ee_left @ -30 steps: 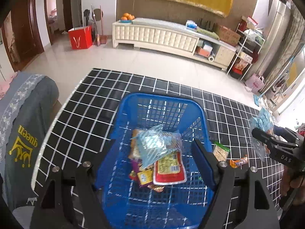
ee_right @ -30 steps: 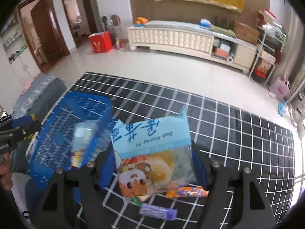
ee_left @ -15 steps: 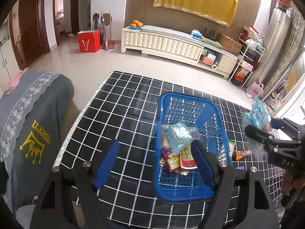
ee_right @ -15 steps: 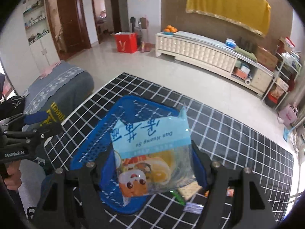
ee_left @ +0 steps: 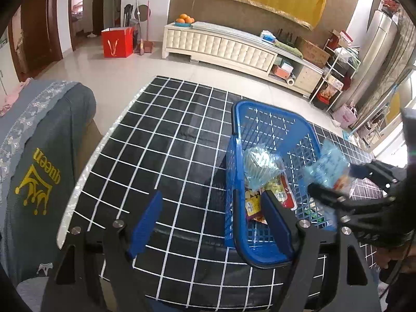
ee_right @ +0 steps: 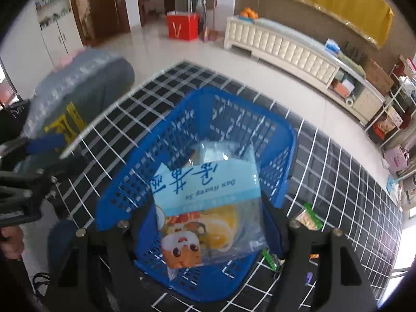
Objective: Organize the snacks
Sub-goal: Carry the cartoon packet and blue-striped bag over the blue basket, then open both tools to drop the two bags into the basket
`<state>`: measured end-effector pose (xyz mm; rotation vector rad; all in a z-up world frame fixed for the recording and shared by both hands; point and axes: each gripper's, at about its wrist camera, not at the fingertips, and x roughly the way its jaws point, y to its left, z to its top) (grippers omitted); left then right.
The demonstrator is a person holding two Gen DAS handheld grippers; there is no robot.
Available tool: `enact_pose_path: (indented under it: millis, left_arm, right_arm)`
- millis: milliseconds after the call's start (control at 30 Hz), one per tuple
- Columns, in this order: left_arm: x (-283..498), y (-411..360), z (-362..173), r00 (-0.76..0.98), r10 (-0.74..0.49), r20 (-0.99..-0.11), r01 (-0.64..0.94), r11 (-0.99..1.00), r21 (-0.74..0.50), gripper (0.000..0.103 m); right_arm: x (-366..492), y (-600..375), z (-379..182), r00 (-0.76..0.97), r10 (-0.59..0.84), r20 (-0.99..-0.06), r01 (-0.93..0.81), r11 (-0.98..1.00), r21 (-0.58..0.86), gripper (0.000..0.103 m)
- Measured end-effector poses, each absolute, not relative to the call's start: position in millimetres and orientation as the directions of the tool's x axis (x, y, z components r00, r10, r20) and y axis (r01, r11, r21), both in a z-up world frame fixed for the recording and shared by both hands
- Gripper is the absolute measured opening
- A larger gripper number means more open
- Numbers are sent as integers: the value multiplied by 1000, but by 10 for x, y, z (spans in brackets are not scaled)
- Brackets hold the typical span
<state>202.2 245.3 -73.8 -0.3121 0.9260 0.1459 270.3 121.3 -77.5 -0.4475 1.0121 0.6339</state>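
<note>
A blue plastic basket (ee_left: 235, 171) (ee_right: 124, 195) stands on the black grid table (ee_left: 169, 156) and holds several snack packs (ee_left: 262, 166). My right gripper (ee_right: 208, 223) is shut on a light-blue snack bag (ee_right: 208, 195) with a cartoon face, held over the basket's inside; the bag also shows in the left wrist view (ee_left: 327, 166). My left gripper (ee_left: 213, 218) is open and empty, over the table to the left of the basket.
A green snack pack (ee_right: 309, 217), a green stick pack (ee_right: 269, 258), an orange one (ee_right: 313, 256) and a purple one (ee_right: 309, 278) lie on the table right of the basket. A grey chair back (ee_left: 33, 156) stands at the left.
My right gripper has carried the blue bag left, from beside the basket to over it. My left gripper has pulled back and to the left, away from the basket.
</note>
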Motion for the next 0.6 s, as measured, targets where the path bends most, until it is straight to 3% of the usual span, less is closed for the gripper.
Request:
enact_pose_path:
  millis: [600]
  left_arm:
    - [2007,2425,-997,571,-57,-819,-234,945,-229,76]
  right_arm:
    - [2610,1385,-1220,235,228,-945,-692,722,2,78]
